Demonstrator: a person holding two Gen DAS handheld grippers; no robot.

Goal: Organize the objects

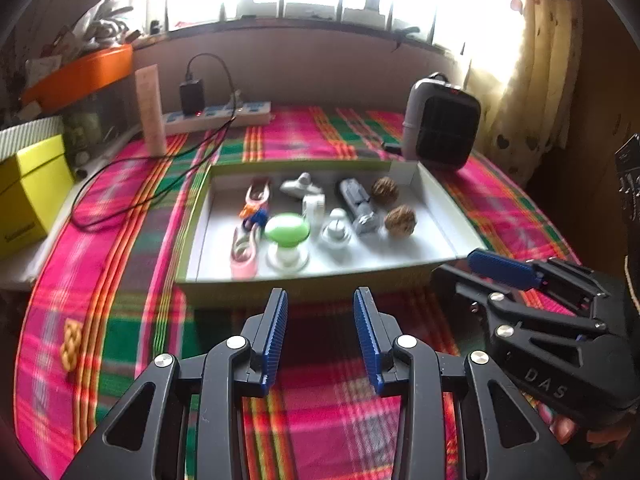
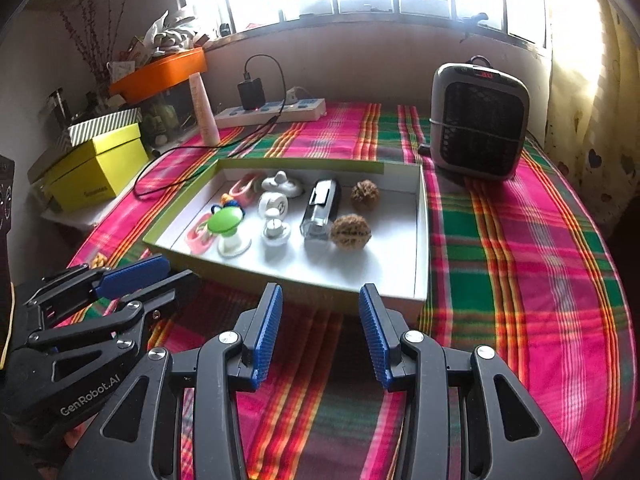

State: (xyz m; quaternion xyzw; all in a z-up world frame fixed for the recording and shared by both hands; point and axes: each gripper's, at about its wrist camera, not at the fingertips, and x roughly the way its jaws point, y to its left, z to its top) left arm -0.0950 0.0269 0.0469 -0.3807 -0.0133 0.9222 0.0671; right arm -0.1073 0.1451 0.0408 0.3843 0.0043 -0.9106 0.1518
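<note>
A shallow tray (image 1: 436, 216), white inside with a yellow-green outer wall, lies on a desk covered by a pink, green and orange plaid cloth (image 2: 520, 280). Inside it, small things sit in loose rows: two wrinkled brown walnuts (image 2: 351, 231) at the right side, one behind the other; a silver-grey oblong gadget (image 2: 320, 210) just left of them; white plastic pieces (image 2: 275, 232) in the middle; a green-capped knob on a clear base (image 2: 227, 226); and pink clips (image 1: 243, 252) along the left side. All lie on the tray floor, close together but mostly apart.

The left gripper (image 1: 320, 316) hovers over the cloth just in front of the tray's near wall, jaws parted with a clear gap and nothing between them. The right gripper (image 2: 320, 312) hangs beside it, likewise in front of the near wall, jaws apart and holding nothing.

Behind the tray stands a grey and black heater (image 2: 478, 120) at the right rear. A white power strip (image 2: 272, 114) with a black plug lies along the back wall, and its black cable (image 1: 132, 184) loops across the cloth to the tray's left. A yellow box (image 2: 96, 166) sits at the far left, an orange bin (image 2: 160, 72) above it. A small yellow braided piece (image 1: 70, 344) lies on the cloth left of the left gripper.
</note>
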